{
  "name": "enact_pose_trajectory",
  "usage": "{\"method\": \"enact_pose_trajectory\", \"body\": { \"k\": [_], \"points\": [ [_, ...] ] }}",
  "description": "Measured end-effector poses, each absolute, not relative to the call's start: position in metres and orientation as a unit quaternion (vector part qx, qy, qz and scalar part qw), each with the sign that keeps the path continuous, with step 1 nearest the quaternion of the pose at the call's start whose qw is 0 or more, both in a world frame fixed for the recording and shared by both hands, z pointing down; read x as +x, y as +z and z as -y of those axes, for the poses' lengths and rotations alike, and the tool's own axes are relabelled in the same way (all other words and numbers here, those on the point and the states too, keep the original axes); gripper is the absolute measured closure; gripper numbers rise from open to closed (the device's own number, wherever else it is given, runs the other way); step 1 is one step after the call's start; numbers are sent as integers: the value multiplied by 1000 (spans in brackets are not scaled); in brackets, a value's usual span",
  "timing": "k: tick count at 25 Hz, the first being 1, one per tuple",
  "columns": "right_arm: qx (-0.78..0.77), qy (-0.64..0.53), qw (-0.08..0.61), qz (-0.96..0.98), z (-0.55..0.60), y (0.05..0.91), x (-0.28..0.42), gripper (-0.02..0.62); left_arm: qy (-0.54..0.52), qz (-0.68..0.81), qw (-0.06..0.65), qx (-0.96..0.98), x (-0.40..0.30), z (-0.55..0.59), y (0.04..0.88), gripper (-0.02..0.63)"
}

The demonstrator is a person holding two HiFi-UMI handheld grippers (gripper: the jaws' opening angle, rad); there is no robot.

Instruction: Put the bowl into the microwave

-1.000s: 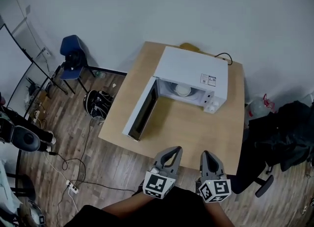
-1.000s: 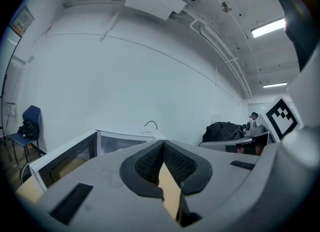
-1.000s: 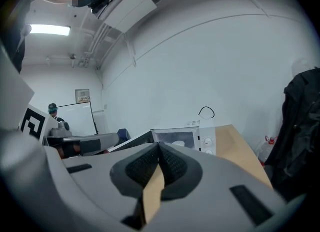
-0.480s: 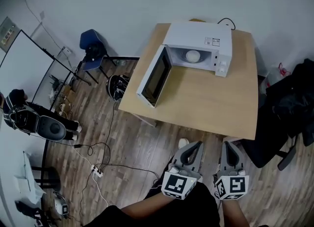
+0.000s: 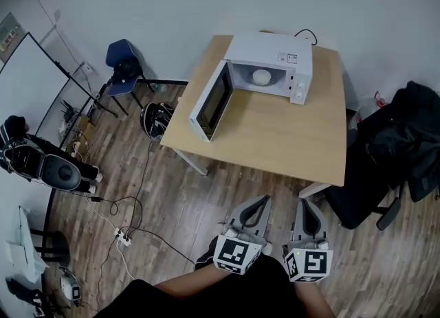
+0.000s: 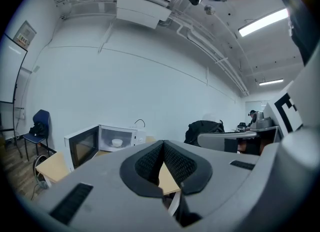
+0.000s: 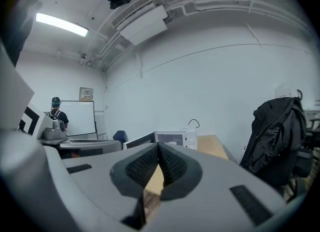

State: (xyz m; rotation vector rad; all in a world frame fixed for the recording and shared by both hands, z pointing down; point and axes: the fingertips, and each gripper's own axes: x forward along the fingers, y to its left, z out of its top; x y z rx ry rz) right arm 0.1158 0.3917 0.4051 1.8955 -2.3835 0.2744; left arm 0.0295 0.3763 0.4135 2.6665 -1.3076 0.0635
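Observation:
A white bowl [image 5: 261, 76] sits inside the white microwave [image 5: 271, 52], whose door [image 5: 210, 101] hangs open to the left, on the wooden table [image 5: 282, 131]. In the left gripper view the bowl [image 6: 117, 142] shows small inside the microwave [image 6: 107, 137]. My left gripper [image 5: 257, 207] and right gripper [image 5: 308, 209] are held close to my body, well back from the table over the floor. Both are shut with nothing between their jaws. The left gripper [image 6: 163, 144] and right gripper [image 7: 159, 148] each show their pads pressed together.
A black office chair with a dark jacket [image 5: 399, 148] stands right of the table. A blue chair [image 5: 122, 62] and a black bag [image 5: 155, 119] are on the left. Cables and a power strip [image 5: 124, 234] lie on the wooden floor. A whiteboard [image 5: 27, 83] stands far left.
The view has drawn back from the table, so the microwave looks smaller and farther. Both grippers stay shut and close to my body, now over the floor instead of at the table's edge.

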Motion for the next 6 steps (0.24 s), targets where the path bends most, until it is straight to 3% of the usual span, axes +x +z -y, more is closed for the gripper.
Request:
{"method": "enact_pose_trajectory", "body": {
  "k": [6],
  "points": [
    [598,79,52,796,-396,401,81,537,-2,452,112,885,1,-381,406,594]
  ]
}}
